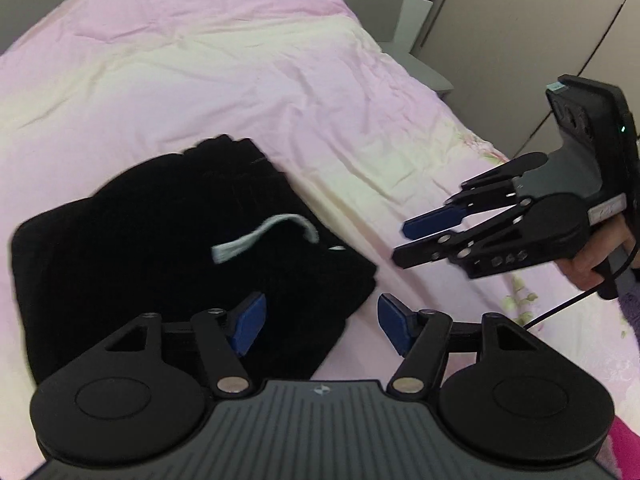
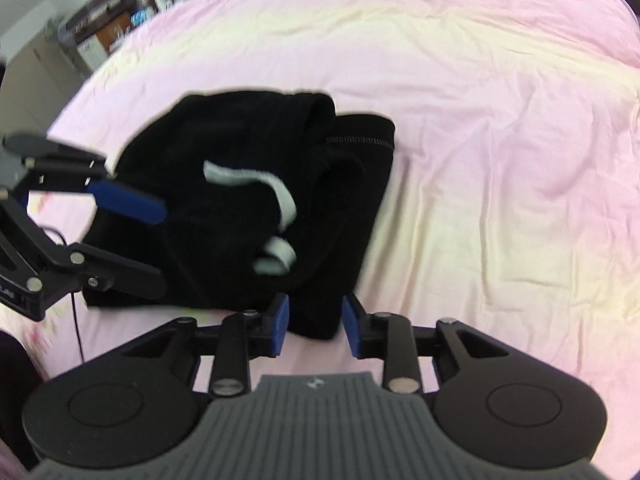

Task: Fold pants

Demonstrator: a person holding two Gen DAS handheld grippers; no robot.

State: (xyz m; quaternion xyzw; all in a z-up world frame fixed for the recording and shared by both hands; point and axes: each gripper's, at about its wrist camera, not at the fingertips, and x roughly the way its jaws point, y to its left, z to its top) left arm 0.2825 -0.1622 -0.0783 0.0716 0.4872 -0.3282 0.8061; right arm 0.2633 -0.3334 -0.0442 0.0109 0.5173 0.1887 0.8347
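Observation:
Black pants (image 1: pixel 140 240) lie folded into a thick bundle on the pink and cream bed sheet (image 1: pixel 240 80), with a white drawstring (image 1: pixel 260 236) on top. My left gripper (image 1: pixel 322 328) hangs open over the bundle's near right corner, nothing pinched between its blue pads. My right gripper (image 1: pixel 400 243) is open to the right of the pants, over bare sheet. In the right wrist view the pants (image 2: pixel 224 208) and drawstring (image 2: pixel 280 196) lie ahead. A corner shows between my right gripper (image 2: pixel 315 326) pads without being pressed. The left gripper (image 2: pixel 164 246) reaches in from the left.
The bed sheet (image 2: pixel 480 160) stretches wide beyond the pants. Pale cupboard doors (image 1: pixel 520 20) and a grey chair (image 1: pixel 372 0) stand past the bed's far edge. A cluttered shelf (image 2: pixel 104 12) stands at the far corner. A hand (image 1: pixel 588 268) holds the right gripper, its cable (image 1: pixel 560 308) trailing.

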